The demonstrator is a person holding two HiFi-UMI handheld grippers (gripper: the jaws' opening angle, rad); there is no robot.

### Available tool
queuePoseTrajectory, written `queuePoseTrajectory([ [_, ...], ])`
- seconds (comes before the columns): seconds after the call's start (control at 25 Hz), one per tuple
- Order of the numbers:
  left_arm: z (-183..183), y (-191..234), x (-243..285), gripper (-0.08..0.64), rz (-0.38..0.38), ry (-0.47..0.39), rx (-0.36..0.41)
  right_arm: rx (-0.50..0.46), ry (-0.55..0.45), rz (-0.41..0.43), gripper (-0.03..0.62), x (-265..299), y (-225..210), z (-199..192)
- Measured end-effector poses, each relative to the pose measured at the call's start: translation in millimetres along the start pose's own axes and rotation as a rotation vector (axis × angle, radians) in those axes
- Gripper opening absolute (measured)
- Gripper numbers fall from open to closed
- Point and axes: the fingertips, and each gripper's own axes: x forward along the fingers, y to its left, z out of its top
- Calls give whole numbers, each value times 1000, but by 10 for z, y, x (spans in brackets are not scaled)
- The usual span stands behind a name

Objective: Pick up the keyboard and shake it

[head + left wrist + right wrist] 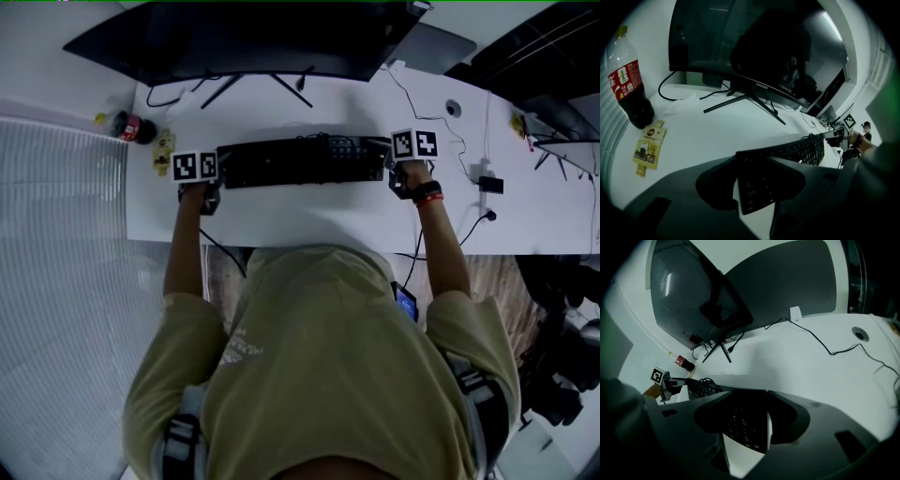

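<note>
A black keyboard (300,161) lies lengthwise across the white desk (309,214) in front of the monitor, its cable coiled (342,145) on top. My left gripper (216,180) is at its left end and my right gripper (392,171) at its right end. In the left gripper view the keyboard's end (792,150) sits between the jaws of the left gripper (757,190), which is shut on it. In the right gripper view the other end (740,416) sits the same way in the right gripper (747,425). The keyboard looks slightly raised, with shadow under it.
A wide dark monitor (253,37) on a splayed stand stands just behind the keyboard. A cola bottle (131,127) and a yellow sachet (164,150) lie at the desk's left end. Cables (441,112) and a black plug (489,185) lie to the right.
</note>
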Motion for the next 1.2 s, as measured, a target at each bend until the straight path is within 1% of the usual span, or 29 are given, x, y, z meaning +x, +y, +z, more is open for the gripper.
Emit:
queuePoseTrajectory([
  [0.32,161,24,-121,183,30,-35,44,-25,-36,21,238,-54,111,114],
  [0.56,275,35,-142,183,30,-61,59,-62,-98,9,238,-103,150,250],
  [0.72,367,32,-171,183,32,-77,68,-107,-141,4,238,-141,185,377],
  [1.0,487,51,-187,176,42,-125,87,-235,-282,-13,238,-203,247,645],
  [1.2,578,64,-195,170,61,-160,130,-276,-315,-19,238,-202,247,726],
])
